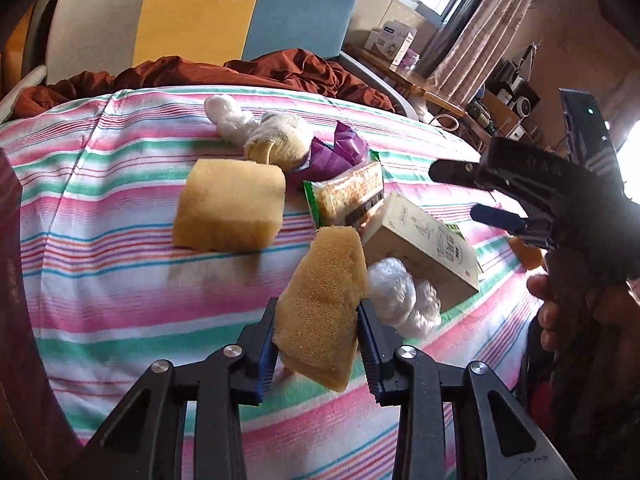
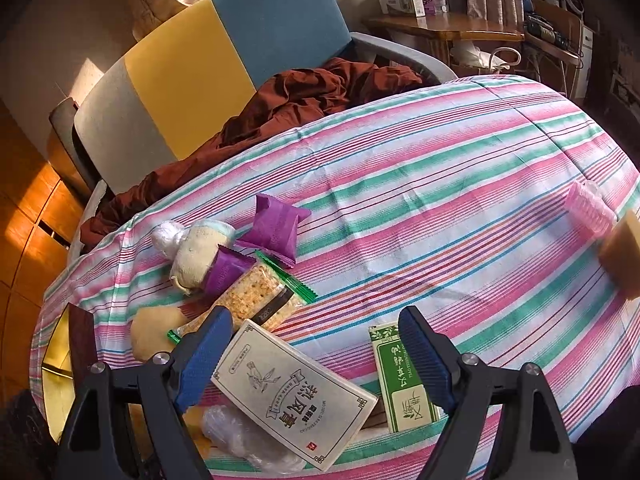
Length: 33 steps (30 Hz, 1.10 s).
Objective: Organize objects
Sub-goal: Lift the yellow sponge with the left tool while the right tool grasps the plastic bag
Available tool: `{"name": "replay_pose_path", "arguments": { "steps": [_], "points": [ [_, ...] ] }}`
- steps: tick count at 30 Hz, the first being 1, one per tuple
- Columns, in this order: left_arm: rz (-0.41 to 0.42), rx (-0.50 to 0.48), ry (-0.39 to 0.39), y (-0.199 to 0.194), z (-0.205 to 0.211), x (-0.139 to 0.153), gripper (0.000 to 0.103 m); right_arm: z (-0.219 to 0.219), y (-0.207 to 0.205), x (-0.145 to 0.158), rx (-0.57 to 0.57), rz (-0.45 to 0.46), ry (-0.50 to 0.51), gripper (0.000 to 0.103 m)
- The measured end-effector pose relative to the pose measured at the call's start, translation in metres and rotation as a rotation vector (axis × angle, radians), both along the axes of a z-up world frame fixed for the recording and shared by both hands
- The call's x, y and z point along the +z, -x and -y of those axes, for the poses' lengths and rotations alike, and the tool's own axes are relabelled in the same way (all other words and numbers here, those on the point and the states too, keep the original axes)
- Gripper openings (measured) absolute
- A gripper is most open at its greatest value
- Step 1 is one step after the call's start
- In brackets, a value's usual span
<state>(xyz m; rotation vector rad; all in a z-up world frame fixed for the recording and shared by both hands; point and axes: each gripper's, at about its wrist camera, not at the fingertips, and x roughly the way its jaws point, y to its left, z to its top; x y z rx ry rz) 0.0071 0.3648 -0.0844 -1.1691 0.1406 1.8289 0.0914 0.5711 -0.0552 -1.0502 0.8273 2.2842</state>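
Observation:
My left gripper (image 1: 318, 312) is shut on a yellow sponge (image 1: 324, 292), tilted just above the striped tablecloth (image 1: 120, 240). A bigger sponge (image 1: 230, 204) lies to its upper left. Behind them is a pile: a cracker packet (image 1: 348, 196), purple wrappers (image 1: 332, 152), a cream glove (image 1: 276, 140), a cream box (image 1: 424, 240) and a clear plastic bundle (image 1: 394, 292). My right gripper (image 2: 314, 316) stands open over the cream box (image 2: 296, 392), with a green box (image 2: 400, 384) by its right finger. From the left wrist, the right gripper (image 1: 456, 191) hangs open to the pile's right.
A chair (image 2: 192, 60) with a grey, yellow and blue back holds a rust-red cloth (image 2: 300, 92) behind the table. A pink ribbed object (image 2: 588, 208) and another sponge (image 2: 624, 256) sit at the far right. A person's hand (image 1: 548, 300) holds the right gripper.

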Motion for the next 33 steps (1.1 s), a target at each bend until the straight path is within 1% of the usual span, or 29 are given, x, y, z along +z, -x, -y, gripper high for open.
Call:
{"name": "replay_pose_path", "arguments": {
  "steps": [2,4,7,10,13,16,20,23,25,29,30,33],
  "points": [
    [0.019,0.006,-0.001,-0.007,0.014,0.000,0.037,0.005,0.002,0.004,0.037,-0.036,0.006,0.087],
    [0.023,0.016,0.009,-0.012,0.028,0.001,0.037,0.012,0.006,0.008,0.089,-0.073,0.014,0.082],
    [-0.010,0.018,0.070,-0.020,0.040,0.001,0.037,0.023,0.012,0.011,0.164,-0.098,0.019,0.076],
    [-0.016,0.003,0.085,-0.024,0.042,-0.003,0.036,0.034,0.020,0.011,0.225,-0.088,0.016,0.072],
    [-0.036,-0.022,0.091,-0.026,0.034,-0.005,0.034,0.042,0.025,0.007,0.267,-0.071,0.017,0.069],
    [-0.044,-0.036,0.092,-0.026,0.024,-0.009,0.034,0.046,0.026,0.005,0.277,-0.046,0.001,0.069],
    [-0.035,-0.040,0.088,-0.024,0.017,-0.018,0.034,0.043,0.024,0.003,0.261,-0.047,0.009,0.069],
    [-0.039,-0.042,0.063,-0.024,0.019,-0.019,0.034,0.042,0.025,0.003,0.259,-0.036,0.007,0.069],
    [-0.032,-0.033,0.052,-0.022,0.021,-0.020,0.036,0.043,0.026,0.002,0.263,-0.030,0.005,0.064],
    [-0.040,-0.028,0.049,-0.023,0.020,-0.023,0.036,0.043,0.026,0.001,0.269,-0.022,0.007,0.062],
    [-0.039,-0.028,0.045,-0.023,0.020,-0.024,0.036,0.044,0.026,0.001,0.271,-0.021,0.007,0.059],
    [-0.023,-0.025,0.031,-0.020,0.023,-0.026,0.036,0.046,0.027,0.001,0.278,-0.017,0.007,0.057]
  ]
}}
